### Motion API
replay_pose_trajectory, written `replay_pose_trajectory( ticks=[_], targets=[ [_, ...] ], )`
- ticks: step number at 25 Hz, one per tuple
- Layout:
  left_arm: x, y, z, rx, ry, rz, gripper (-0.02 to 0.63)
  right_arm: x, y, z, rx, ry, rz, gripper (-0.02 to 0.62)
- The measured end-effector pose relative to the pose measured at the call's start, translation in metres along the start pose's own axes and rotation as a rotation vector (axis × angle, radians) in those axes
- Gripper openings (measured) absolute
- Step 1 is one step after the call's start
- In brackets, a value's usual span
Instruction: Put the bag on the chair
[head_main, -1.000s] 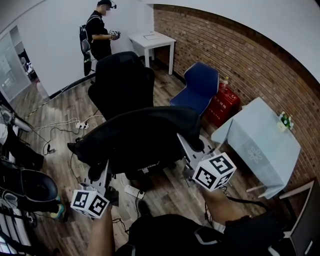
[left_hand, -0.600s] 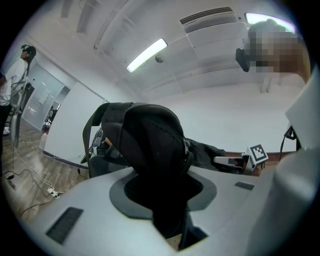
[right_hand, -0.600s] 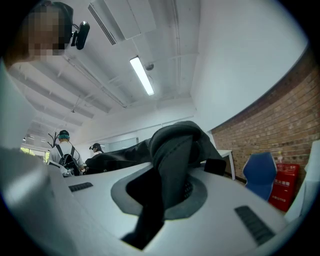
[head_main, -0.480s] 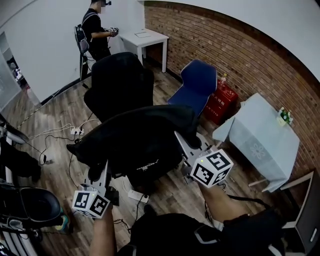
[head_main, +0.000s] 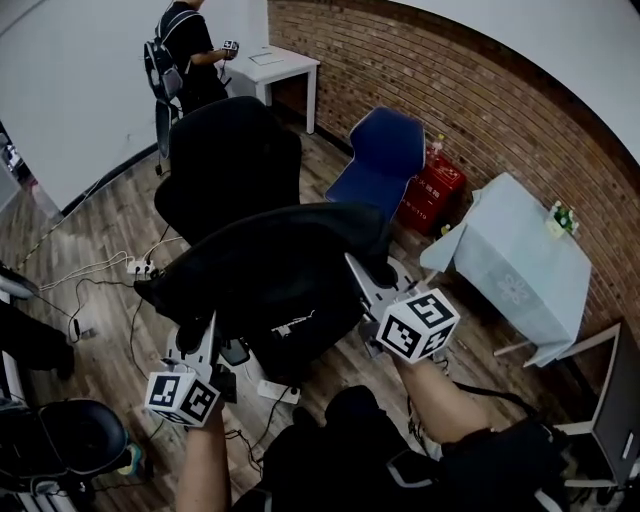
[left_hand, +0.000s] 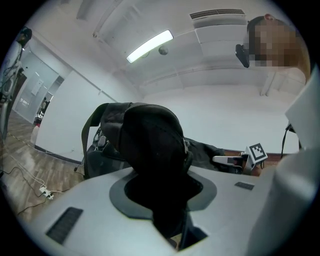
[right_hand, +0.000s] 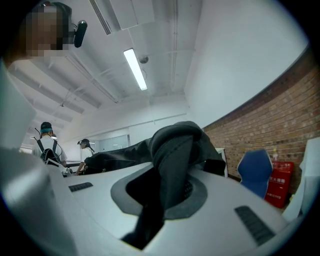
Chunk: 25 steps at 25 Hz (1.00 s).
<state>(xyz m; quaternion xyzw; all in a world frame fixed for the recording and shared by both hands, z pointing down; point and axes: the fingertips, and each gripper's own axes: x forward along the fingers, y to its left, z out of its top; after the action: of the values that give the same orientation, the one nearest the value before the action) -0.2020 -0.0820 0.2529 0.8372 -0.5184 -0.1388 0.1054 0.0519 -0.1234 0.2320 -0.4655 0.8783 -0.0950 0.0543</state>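
Note:
A large black bag (head_main: 270, 270) hangs in the air between my two grippers. My left gripper (head_main: 200, 338) is shut on its left end, where black fabric (left_hand: 150, 145) fills the gap between the jaws of the left gripper (left_hand: 161, 202). My right gripper (head_main: 372, 278) is shut on the bag's right end, and a dark fold (right_hand: 175, 150) is pinched in the right gripper (right_hand: 162, 192). Just beyond the bag stands a black office chair (head_main: 225, 160) with its high back toward me.
A blue chair (head_main: 385, 160) and a red container (head_main: 432, 190) stand by the brick wall. At the right is a table under a pale blue cloth (head_main: 510, 265). A white table (head_main: 275, 65) and a person (head_main: 185, 50) are at the far end. Cables and a power strip (head_main: 135, 268) lie on the floor at left.
The head view has drifted, so the room has slid left and down in the picture. Both grippers keep their hold, and the bag hangs between them as before.

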Motion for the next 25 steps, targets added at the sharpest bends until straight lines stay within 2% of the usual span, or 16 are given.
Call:
replay_pose_trajectory(
  ticks=[8,25],
  targets=[
    [0.039,0.029,-0.025,-0.017,0.025,0.026,0.132,0.044,-0.034,-0.018,0.007,0.058,-0.004,0.044],
    [0.101,0.093,-0.083,-0.038,0.082,0.185,0.130,0.158,-0.102,-0.082,0.038,0.184,0.124,0.044]
  ],
)
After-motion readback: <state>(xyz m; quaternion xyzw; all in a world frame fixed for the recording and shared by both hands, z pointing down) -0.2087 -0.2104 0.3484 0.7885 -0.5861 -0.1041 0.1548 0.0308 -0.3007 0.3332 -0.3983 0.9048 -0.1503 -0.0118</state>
